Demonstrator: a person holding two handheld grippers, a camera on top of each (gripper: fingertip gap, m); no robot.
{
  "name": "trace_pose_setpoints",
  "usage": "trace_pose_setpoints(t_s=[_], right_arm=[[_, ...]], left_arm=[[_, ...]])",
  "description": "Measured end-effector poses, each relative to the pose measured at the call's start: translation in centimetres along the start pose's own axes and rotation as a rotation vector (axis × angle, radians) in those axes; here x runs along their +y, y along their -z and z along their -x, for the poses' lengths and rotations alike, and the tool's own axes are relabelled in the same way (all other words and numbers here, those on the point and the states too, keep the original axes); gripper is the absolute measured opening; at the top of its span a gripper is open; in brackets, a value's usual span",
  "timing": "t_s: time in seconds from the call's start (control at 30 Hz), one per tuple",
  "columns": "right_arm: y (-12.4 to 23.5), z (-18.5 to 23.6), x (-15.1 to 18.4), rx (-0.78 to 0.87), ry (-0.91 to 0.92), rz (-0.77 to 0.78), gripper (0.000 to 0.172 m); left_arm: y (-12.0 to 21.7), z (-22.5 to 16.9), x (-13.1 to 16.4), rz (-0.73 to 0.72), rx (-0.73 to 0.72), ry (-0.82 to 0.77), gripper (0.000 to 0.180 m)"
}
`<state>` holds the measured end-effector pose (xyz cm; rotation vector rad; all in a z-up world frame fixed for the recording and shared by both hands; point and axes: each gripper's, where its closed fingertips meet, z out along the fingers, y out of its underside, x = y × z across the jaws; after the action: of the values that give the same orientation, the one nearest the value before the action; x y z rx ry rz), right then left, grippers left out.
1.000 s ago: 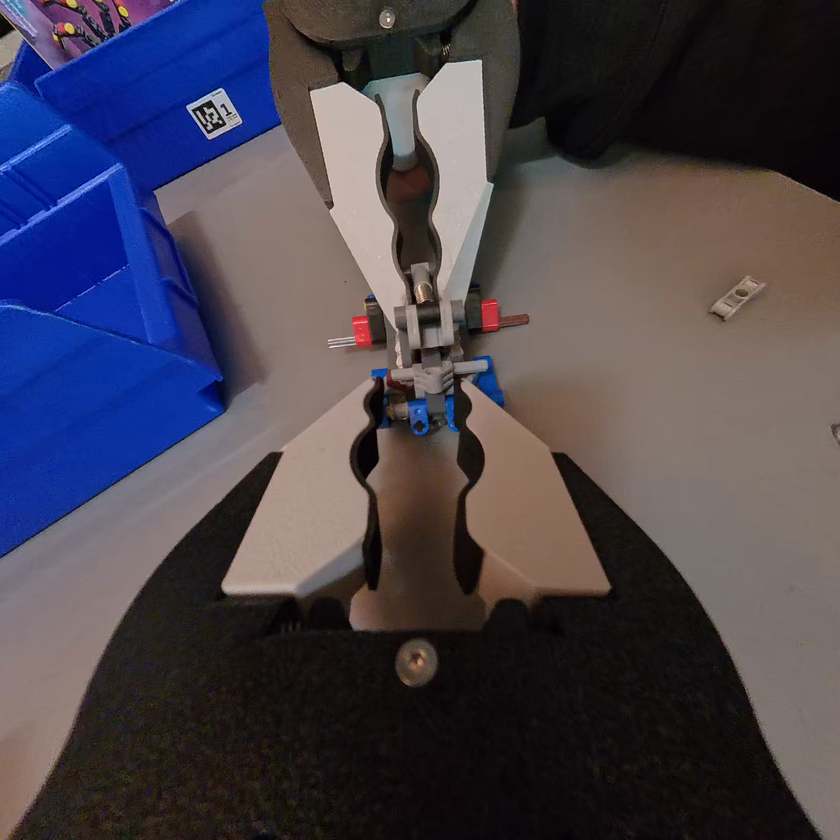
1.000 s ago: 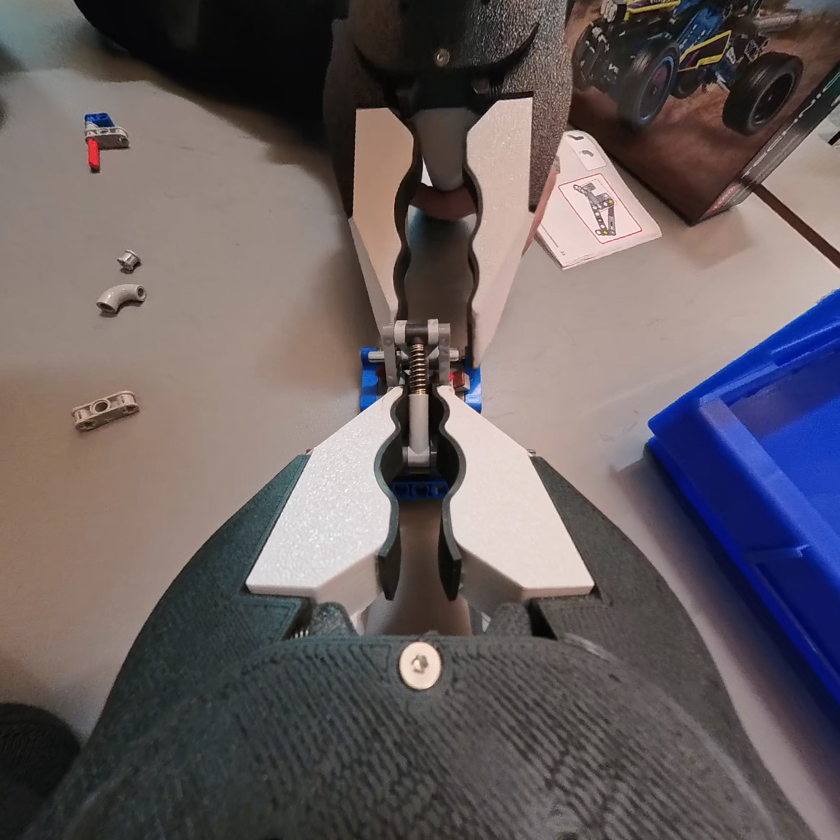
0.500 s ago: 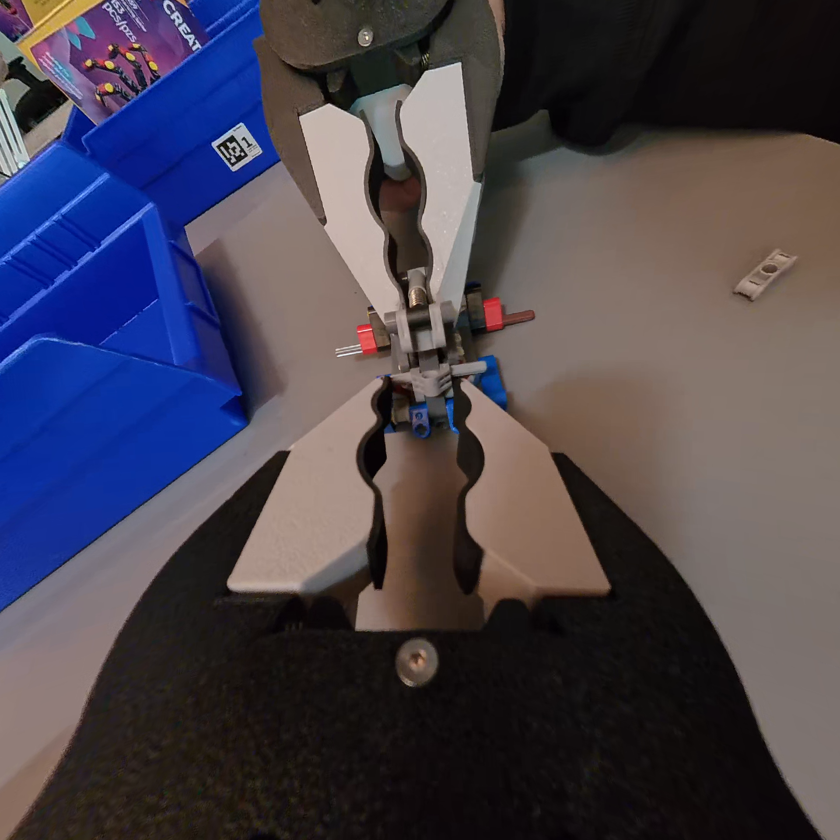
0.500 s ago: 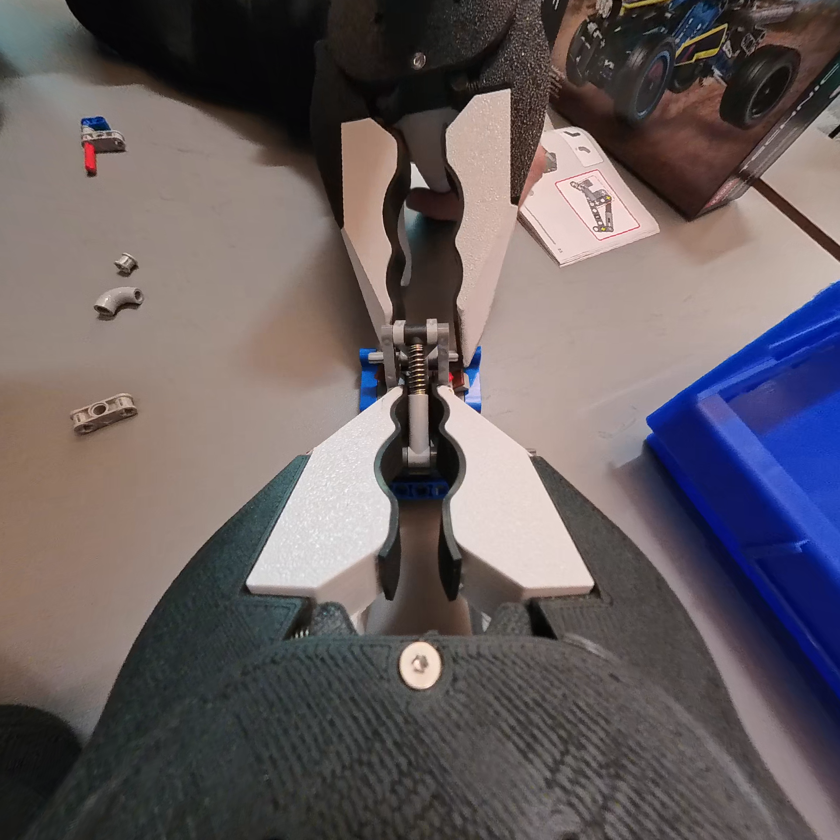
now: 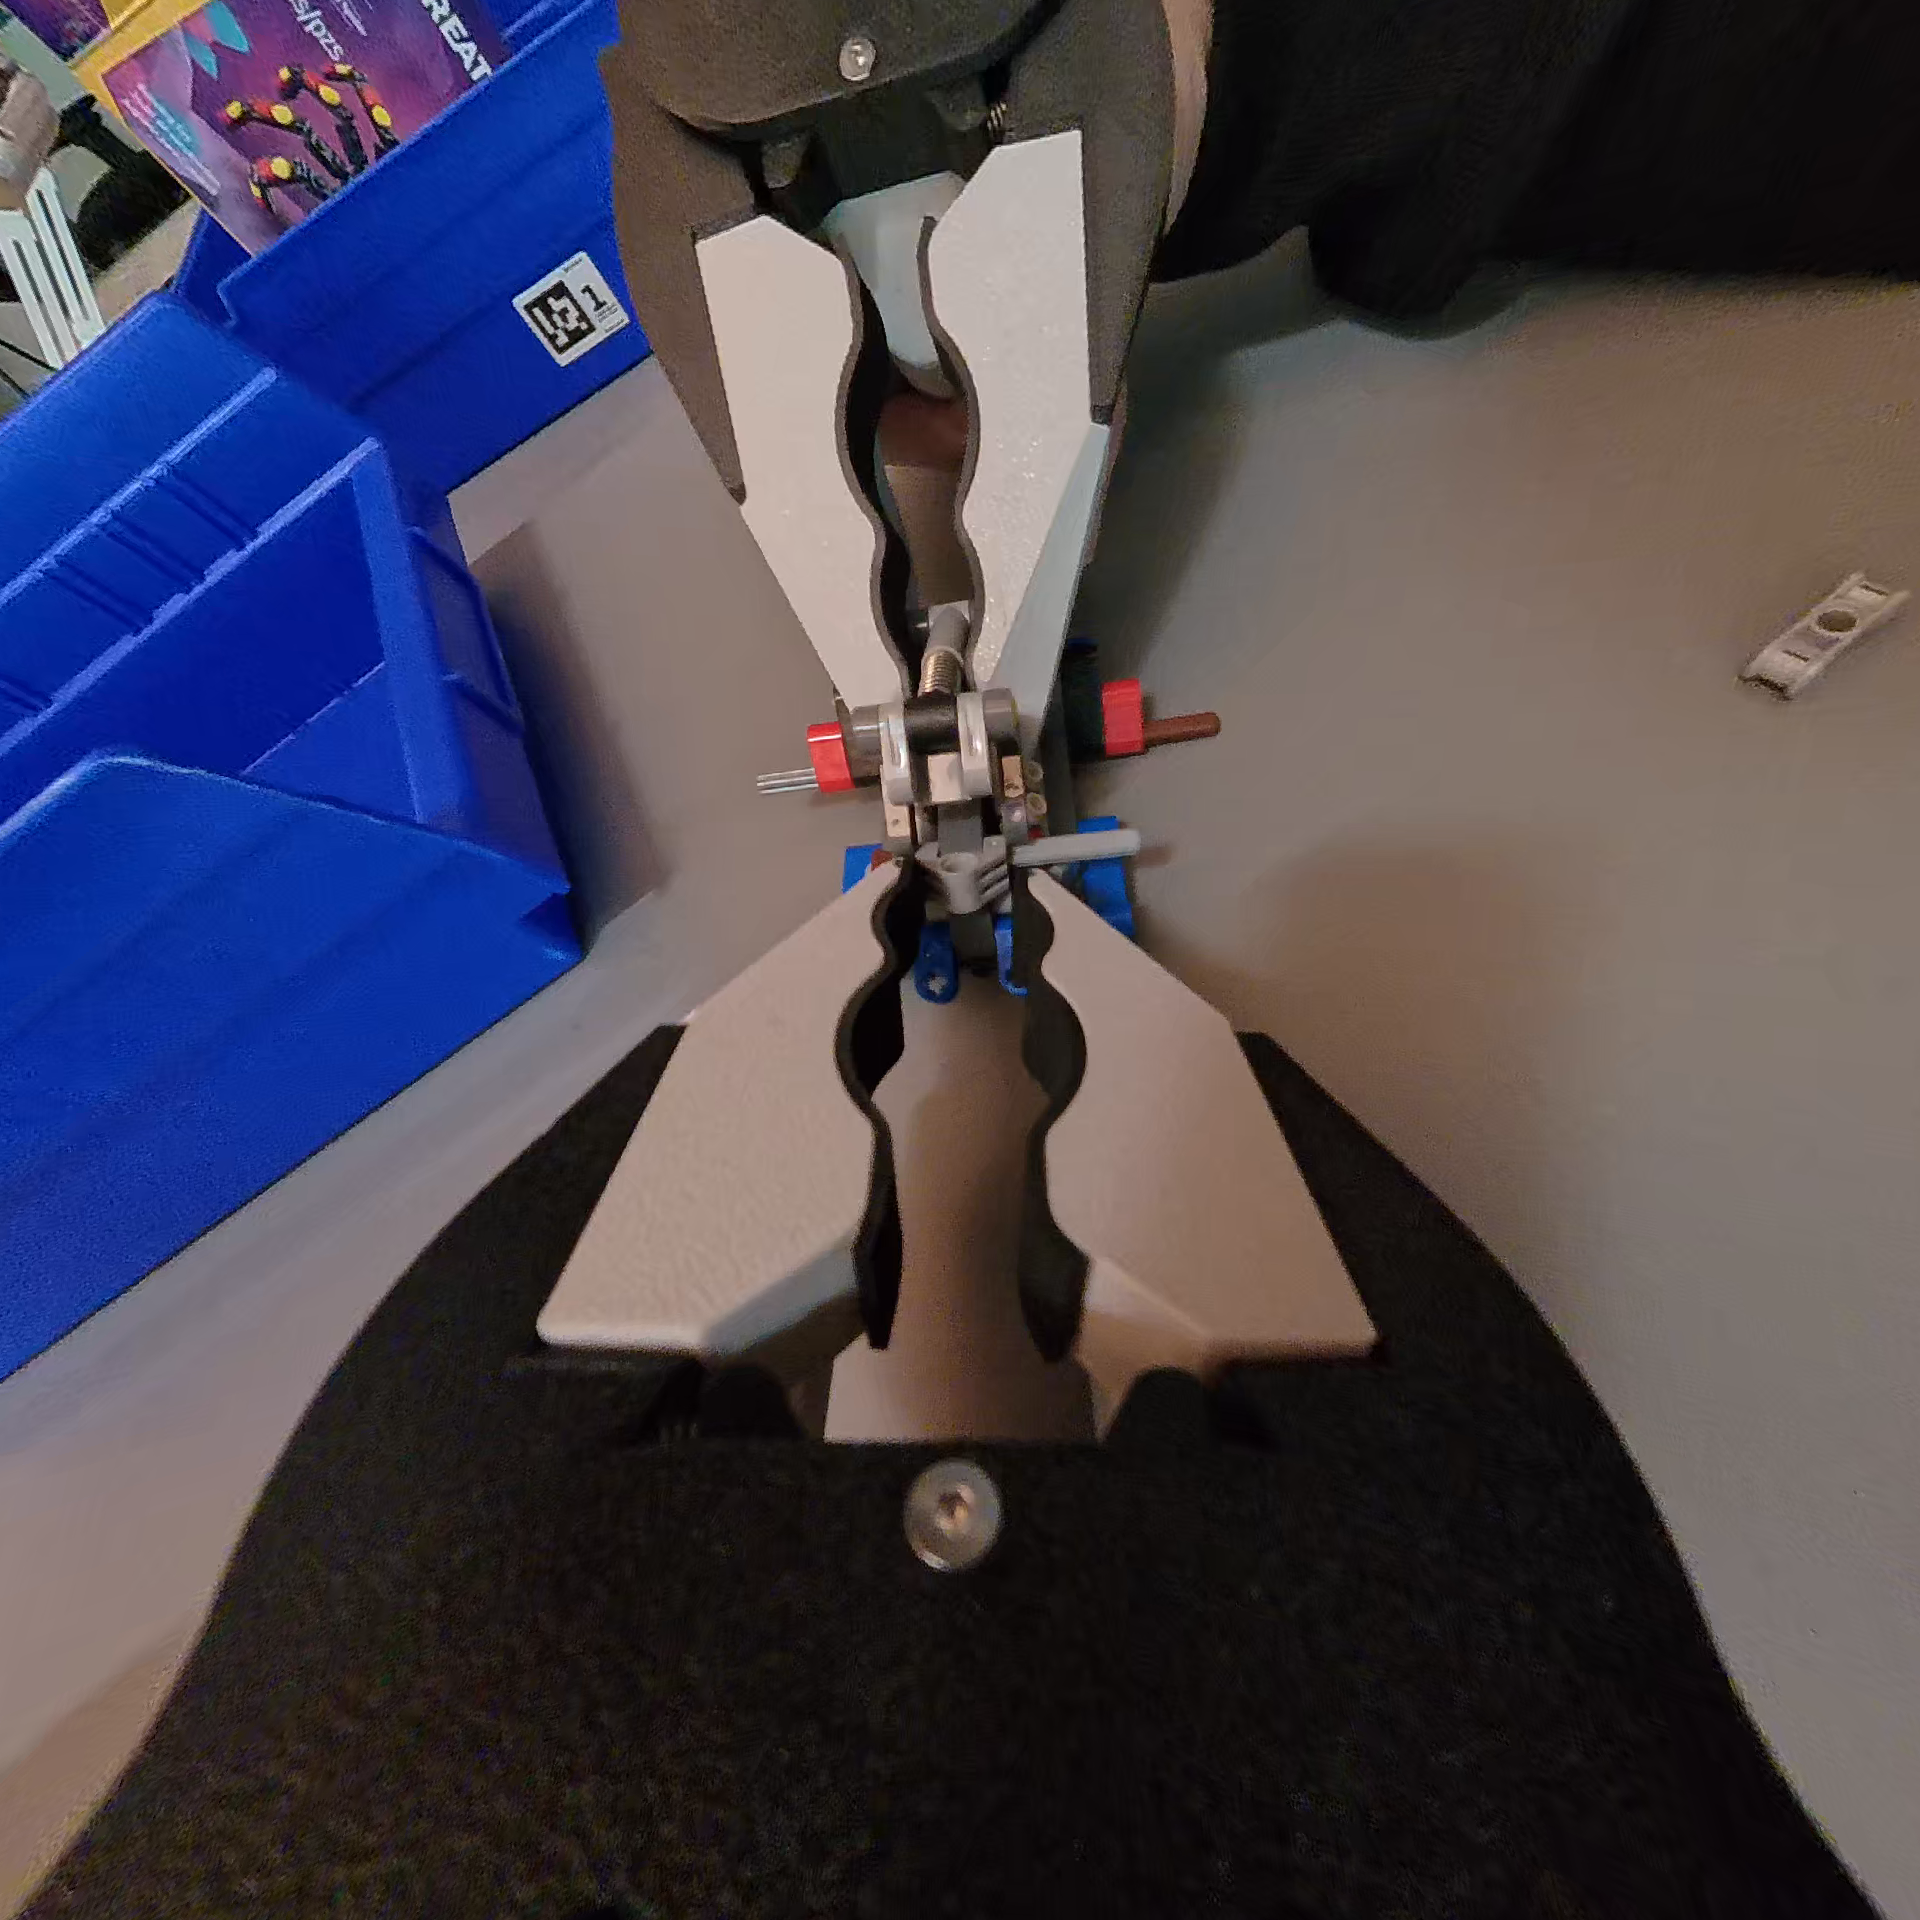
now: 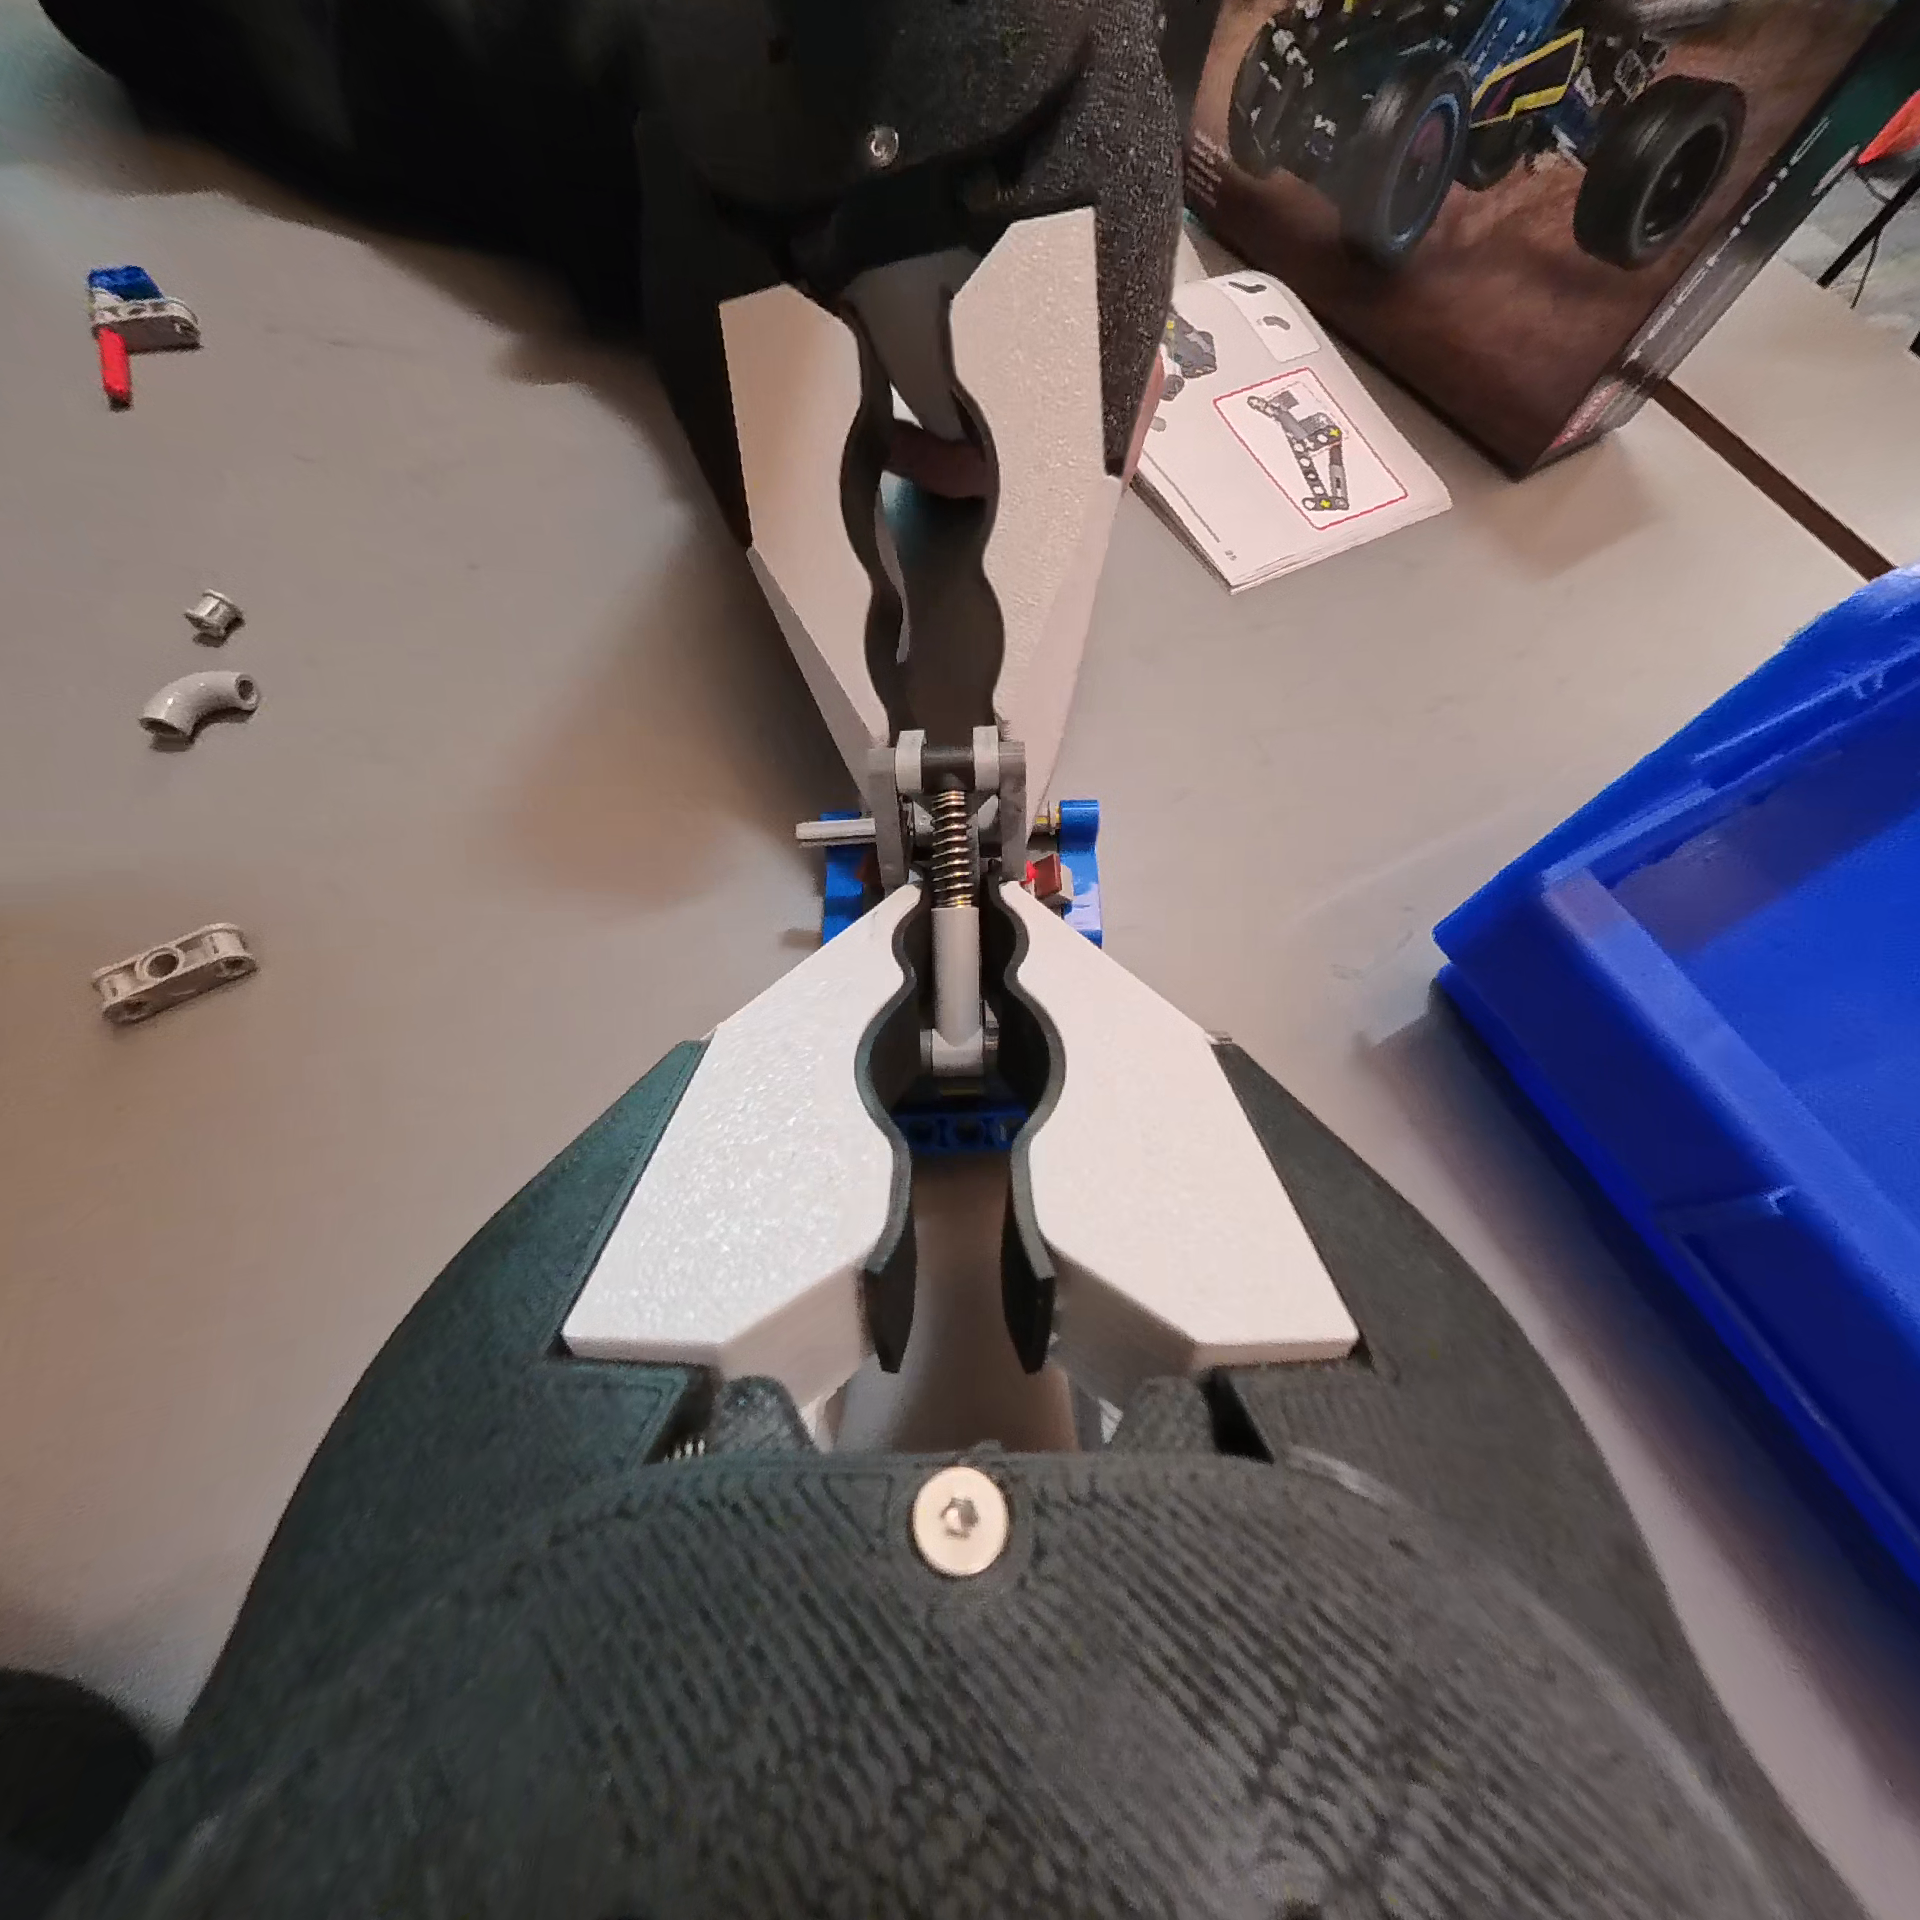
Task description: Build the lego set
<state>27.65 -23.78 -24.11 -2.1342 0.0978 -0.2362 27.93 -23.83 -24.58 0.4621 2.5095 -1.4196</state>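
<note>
Two grippers meet on one small grey-and-blue plastic brick assembly on the grey table. Right gripper narrow, clamping its grey spring shock absorber; left gripper narrow, pads at the grey connector, contact unclear.

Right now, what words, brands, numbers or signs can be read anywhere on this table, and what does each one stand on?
I name only the bearers, not their wording.
White code sticker: on the front of a blue bin.
Purple box: printed lettering, behind that bin's rim.
Toy-car box: lettering along its edge.
Instruction booklet: print too small to read.
</note>
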Motion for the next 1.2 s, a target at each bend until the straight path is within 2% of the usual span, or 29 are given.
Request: trace_pose_setpoints(t_s=[0.2,0.37,0.63,0.9,1.2], right_arm=[[0.0,0.2,0.0,-0.011,0.002,-0.002,0.005],[0.0,0.4,0.0,-0.02,0.012,-0.004,0.005],[0.2,0.2,-0.2,0.004,0.025,-0.017,0.009],[2.1,0.1,-0.8,0.066,0.012,-0.043,0.01],[1.5,0.2,-0.4,0.152,0.044,0.041,0.01]], left_arm=[[0.0,-0.2,0.0,-0.004,0.006,-0.015,0.014],[0.2,0.0,-0.2,-0.02,0.0,-0.005,0.024],[0.2,-0.3,-0.1,-0.014,0.015,-0.011,0.015],[0.3,-0.1,-0.3,-0.027,0.022,0.013,0.015],[0.1,-0.3,0.0,-0.005,0.015,-0.014,0.013]])
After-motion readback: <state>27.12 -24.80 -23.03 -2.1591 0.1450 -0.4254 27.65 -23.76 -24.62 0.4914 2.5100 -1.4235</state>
